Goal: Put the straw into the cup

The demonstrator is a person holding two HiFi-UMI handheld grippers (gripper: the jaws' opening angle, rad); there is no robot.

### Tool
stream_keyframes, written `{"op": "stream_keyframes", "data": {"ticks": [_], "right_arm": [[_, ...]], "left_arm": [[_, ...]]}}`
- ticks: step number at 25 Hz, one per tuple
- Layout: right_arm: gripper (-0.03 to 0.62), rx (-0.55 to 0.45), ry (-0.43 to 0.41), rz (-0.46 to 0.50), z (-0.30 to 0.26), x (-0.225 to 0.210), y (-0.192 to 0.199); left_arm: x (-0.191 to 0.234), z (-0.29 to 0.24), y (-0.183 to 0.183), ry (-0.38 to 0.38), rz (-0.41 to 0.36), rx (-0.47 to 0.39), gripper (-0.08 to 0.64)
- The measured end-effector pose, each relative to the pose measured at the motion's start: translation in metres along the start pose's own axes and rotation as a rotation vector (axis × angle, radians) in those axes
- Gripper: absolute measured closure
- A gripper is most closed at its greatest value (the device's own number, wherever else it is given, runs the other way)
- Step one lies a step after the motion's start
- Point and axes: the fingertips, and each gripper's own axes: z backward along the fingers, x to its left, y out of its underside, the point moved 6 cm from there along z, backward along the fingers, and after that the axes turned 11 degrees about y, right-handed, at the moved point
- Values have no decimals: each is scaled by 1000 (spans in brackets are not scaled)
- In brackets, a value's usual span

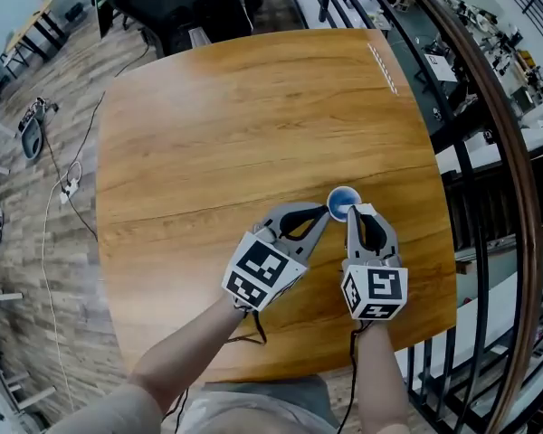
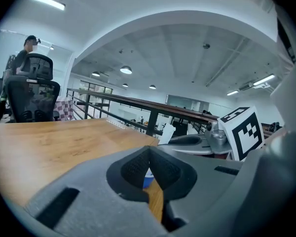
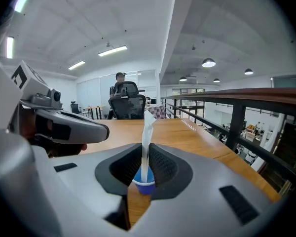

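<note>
- Table: wooden, rounded corners, seen from above in the head view.
- Cup: small, blue, upright near the table's near right part; also visible below the jaw tips in the right gripper view, and as a blue sliver in the left gripper view.
- Straw: white, paper-wrapped, lower end inside the cup, upper end rising above the jaws and leaning slightly right.
- Right gripper: directly over the cup; jaws closed on the straw, pads pressed to either side of it.
- Left gripper: tips just beside the cup's left rim; jaws brought together with nothing clamped between them.
- Marker cubes: one on the left gripper, one on the right, both towards the near table edge.
- Pale strip: flat on the table by the far right edge, well apart from the cup.
- Office chair: black, beyond the far table edge.
- Railing: dark, curved, along the table's right side.
</note>
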Motion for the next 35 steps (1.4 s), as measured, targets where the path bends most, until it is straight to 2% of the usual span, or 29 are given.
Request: {"op": "stream_keyframes", "data": {"ticks": [3,7,10,16,29,35], "right_arm": [[541,13,-18,4,-2,4,6],[540,11,-23,5,2,8,6],[500,-3,-29,-1,3,7,-4],[479,-46,-7,38,20,10,-24],[480,-179,-4,26,89,24,-129],[529,-229,-35,-10,135,31,-173]], "left_arm": [[-3,0,4,10,10,-4,548],[-7,4,5,5,-15,6,546],[-4,7,-4,-1,-28,3,546],[-11,24,-23,-13,-22,-54,546],[-54,80,-125,-31,-142,-155,546],[-87,114,-171,-43,-207,-223,546]]}}
